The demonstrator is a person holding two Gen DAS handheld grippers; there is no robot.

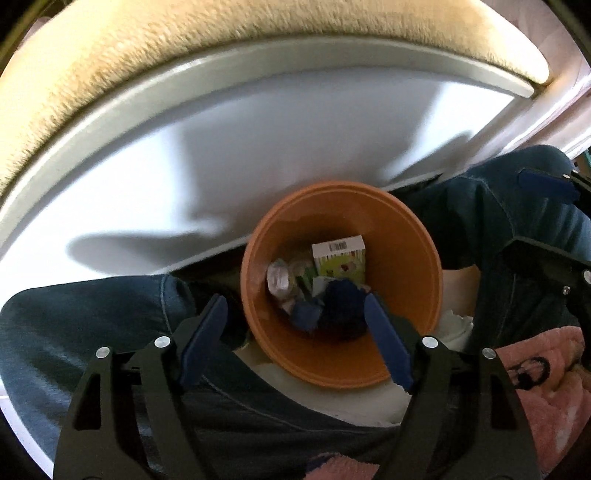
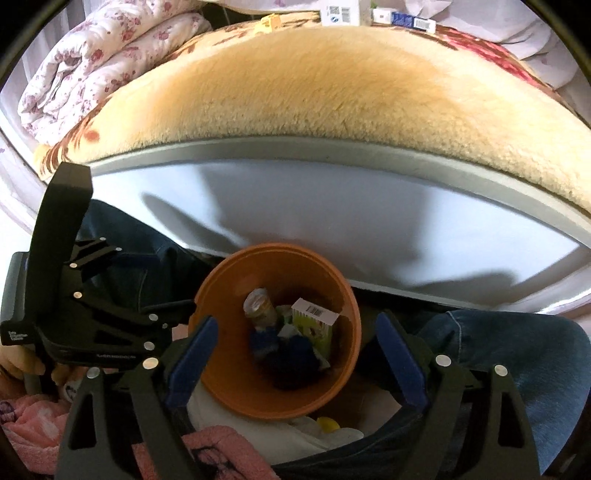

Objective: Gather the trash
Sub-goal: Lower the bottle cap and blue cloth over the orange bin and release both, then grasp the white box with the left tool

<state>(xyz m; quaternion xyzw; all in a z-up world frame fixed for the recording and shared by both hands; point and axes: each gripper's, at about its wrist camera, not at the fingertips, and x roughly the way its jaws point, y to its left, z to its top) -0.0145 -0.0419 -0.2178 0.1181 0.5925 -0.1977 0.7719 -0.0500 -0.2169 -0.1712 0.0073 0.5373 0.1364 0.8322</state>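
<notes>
Beyond your knees a plush tan blanket (image 2: 314, 92) covers the bed, and more boxes (image 2: 340, 13) sit at its 12 o'clock edge: light, stiff card, best pinched across flat faces. Below both empty, spread claws, left claw (image 1: 295, 343) and right claw (image 2: 299, 354), the orange bin (image 2: 229, 384) holds a carton (image 2: 314, 325), a can (image 2: 260, 306) and crumpled wrappers (image 1: 279, 278).

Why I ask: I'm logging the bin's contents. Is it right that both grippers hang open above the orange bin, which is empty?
Not empty. The orange bin holds trash, including a barcoded carton and a can, as the right wrist view shows. The left gripper and right gripper are open above it.
</notes>
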